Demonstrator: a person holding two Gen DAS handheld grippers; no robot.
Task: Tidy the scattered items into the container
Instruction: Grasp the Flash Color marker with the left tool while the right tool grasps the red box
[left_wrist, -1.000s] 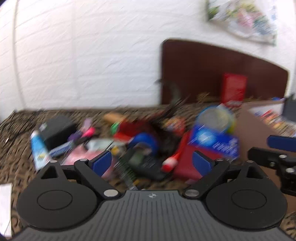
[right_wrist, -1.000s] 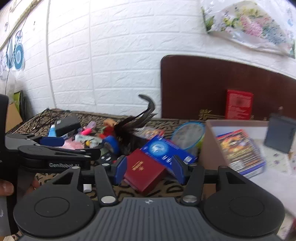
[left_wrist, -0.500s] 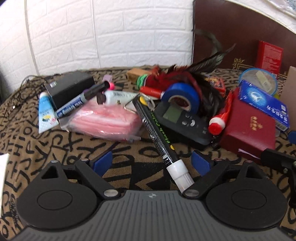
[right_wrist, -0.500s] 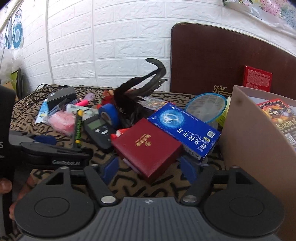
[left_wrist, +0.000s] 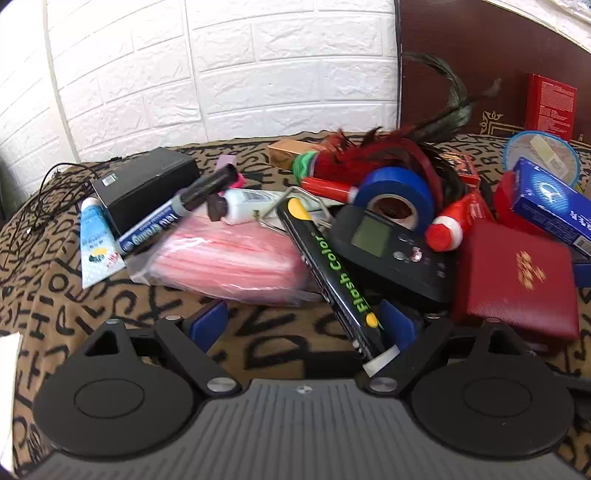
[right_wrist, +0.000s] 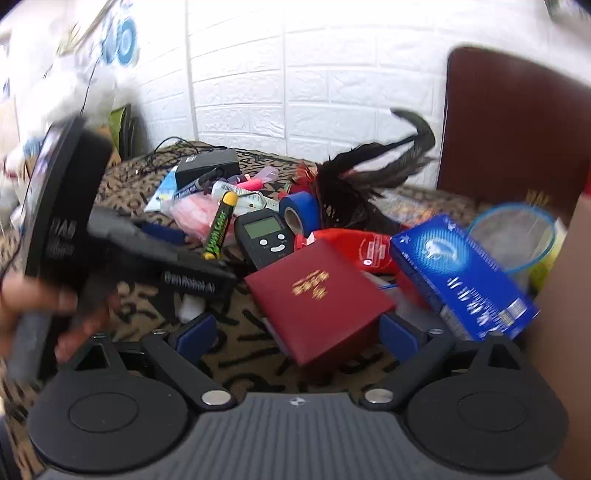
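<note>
Resting on a leopard-patterned bench (left_wrist: 55, 295) is a heap of scattered items. Left claw (left_wrist: 301, 321): held open, its right blue pad beside the white cap end of a black Flash Color marker (left_wrist: 332, 273), which lies diagonally, not gripped. Right claw (right_wrist: 297, 334): held open, jaws spread either side of the near corner of a dark red booklet (right_wrist: 317, 295), not clamped. Catalogued farther back: pink packet (left_wrist: 232, 262), black handheld device (left_wrist: 388, 251), blue tape roll (left_wrist: 395, 192), blue carton (right_wrist: 458, 273), feather duster (left_wrist: 369, 155), black box (left_wrist: 144, 188) at far left. A brown container wall (right_wrist: 565, 332) is seen at the right edge, blurred.
</note>
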